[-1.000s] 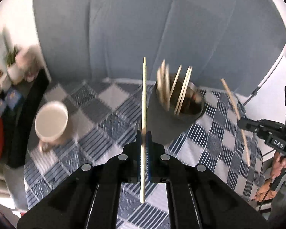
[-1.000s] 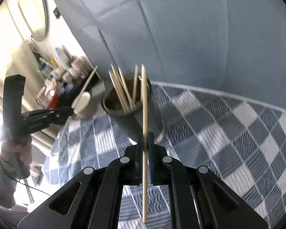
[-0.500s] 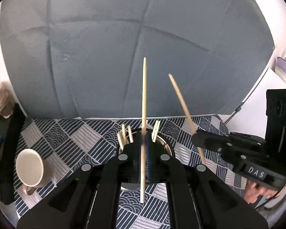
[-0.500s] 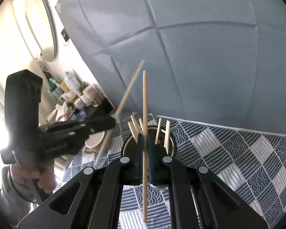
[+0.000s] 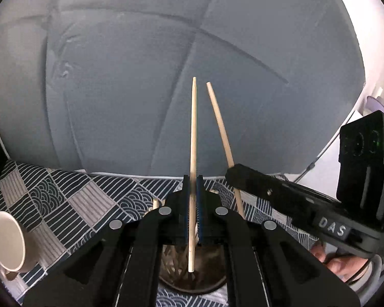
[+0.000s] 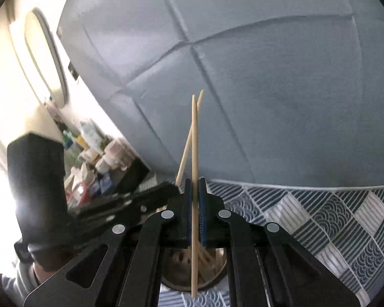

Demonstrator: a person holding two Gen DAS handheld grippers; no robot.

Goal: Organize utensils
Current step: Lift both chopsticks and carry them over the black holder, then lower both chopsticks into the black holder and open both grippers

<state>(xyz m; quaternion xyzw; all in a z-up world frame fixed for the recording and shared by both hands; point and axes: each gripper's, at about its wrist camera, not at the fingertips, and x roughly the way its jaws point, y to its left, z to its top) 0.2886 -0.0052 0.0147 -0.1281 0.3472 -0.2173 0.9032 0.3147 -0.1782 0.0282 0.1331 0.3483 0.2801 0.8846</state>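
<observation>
Wooden chopsticks, 1 in each of my grippers, stand nearly upright over the round metal holder (image 5: 192,285). My left gripper (image 5: 192,179) is clamped tight on the left chopstick (image 5: 193,128), whose lower end hangs just inside the holder's mouth, above a cluster of other chopsticks (image 5: 170,258) already leaning in there. My right gripper (image 6: 196,181) is likewise closed on the right chopstick (image 6: 194,140), its lower end over the holder's front rim in the right wrist view.

From the left wrist view, my right gripper reaches in from the right side, its chopstick tilted toward mine so the 2 tips come near each other without touching. Below its black body I see the fingers (image 5: 338,261) of my right hand around the handle.

Holder and all sit on a blue patterned tablecloth (image 5: 64,197). A cream mug (image 5: 6,240) lies off to the left, well apart from the holder. Behind the table hangs a grey-blue backdrop (image 5: 140,76).
</observation>
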